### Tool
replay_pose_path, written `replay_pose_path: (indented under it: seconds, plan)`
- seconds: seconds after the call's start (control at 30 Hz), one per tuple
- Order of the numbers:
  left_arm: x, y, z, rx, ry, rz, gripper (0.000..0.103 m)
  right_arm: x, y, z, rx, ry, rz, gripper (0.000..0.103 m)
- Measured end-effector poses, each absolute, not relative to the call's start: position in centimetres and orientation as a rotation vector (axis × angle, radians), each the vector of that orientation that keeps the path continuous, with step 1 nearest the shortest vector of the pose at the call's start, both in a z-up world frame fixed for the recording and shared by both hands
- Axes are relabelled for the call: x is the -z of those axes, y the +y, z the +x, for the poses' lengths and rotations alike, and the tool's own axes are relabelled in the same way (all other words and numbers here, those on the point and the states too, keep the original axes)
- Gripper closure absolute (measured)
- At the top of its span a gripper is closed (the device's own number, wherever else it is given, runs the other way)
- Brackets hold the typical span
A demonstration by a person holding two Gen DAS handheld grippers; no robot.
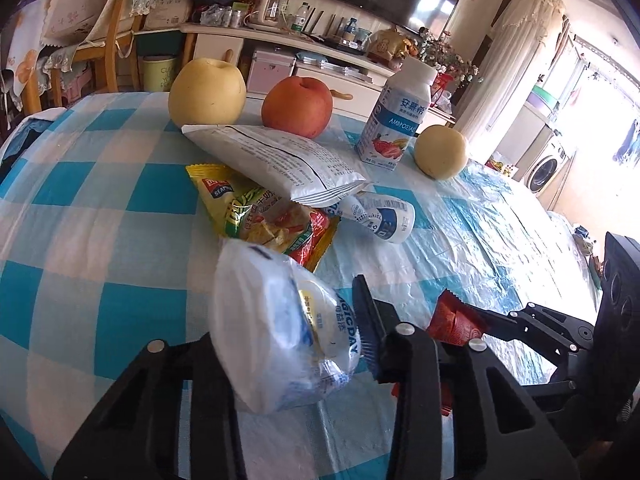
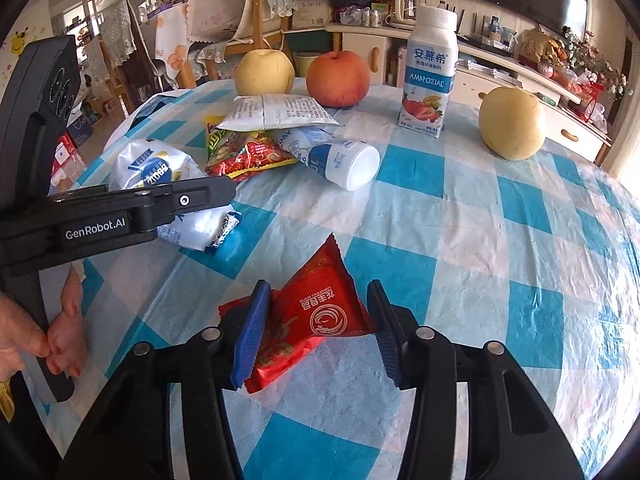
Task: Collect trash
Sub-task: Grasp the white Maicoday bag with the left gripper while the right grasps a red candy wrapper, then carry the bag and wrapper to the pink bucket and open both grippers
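While your left hand-held gripper (image 1: 288,344) grips the white wrapper (image 1: 280,332) near the counter's (image 2: 500,240) left edge, close the right hand-held gripper (image 2: 318,332), whose spread jaws straddle the red packet (image 2: 320,312) by the near edge, squarely across its middle.

Red snack packet (image 2: 320,316) sits between the blue pads (image 2: 250,334) of the right gripper (image 2: 320,332) at lower centre, on a blue-checked tablecloth (image 2: 500,240).

At left, the left gripper (image 2: 224,194) clasps a white wrapper (image 2: 160,168); pears, an apple (image 2: 338,78) and an upright yogurt bottle (image 2: 428,76) line the top.
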State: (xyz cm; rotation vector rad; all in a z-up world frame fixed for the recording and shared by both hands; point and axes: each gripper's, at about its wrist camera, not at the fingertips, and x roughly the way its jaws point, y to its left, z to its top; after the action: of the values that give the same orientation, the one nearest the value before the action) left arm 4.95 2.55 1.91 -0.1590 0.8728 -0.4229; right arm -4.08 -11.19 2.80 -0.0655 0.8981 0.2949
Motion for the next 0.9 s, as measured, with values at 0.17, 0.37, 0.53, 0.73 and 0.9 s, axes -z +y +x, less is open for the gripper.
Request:
replay_pose_path:
  seconds: [0.17, 0.37, 0.53, 0.73, 0.9]
  plan:
    - [-2.1, 2.9, 4.6, 0.411, 0.865, -0.165, 0.077, -3.1, -10.9, -4.4, -0.308, 0.880, -0.071, 0.062]
    - [-2.8, 4.0, 4.0, 0.399, 0.844, -0.187, 0.078, -3.5, -10.5, -4.7, -0.322, 0.859, -0.081, 0.066]
    - [-3.5, 5.1, 3.2, 0.391, 0.824, -0.197, 0.078, -4.6, -10.2, -5.1, -0.325, 0.820, -0.084, 0.079]
    - [-4.2, 6.4, 2.2, 0.388, 0.811, -0.216, 0.078, -5.6, -9.7, -5.6, -0.323, 0.791, -0.083, 0.082]
    - [-5.2, 7.7, 1.3, 0.388, 0.786, -0.229, 0.078, -7.2, -8.8, -6.5, -0.326, 0.724, -0.104, 0.083]
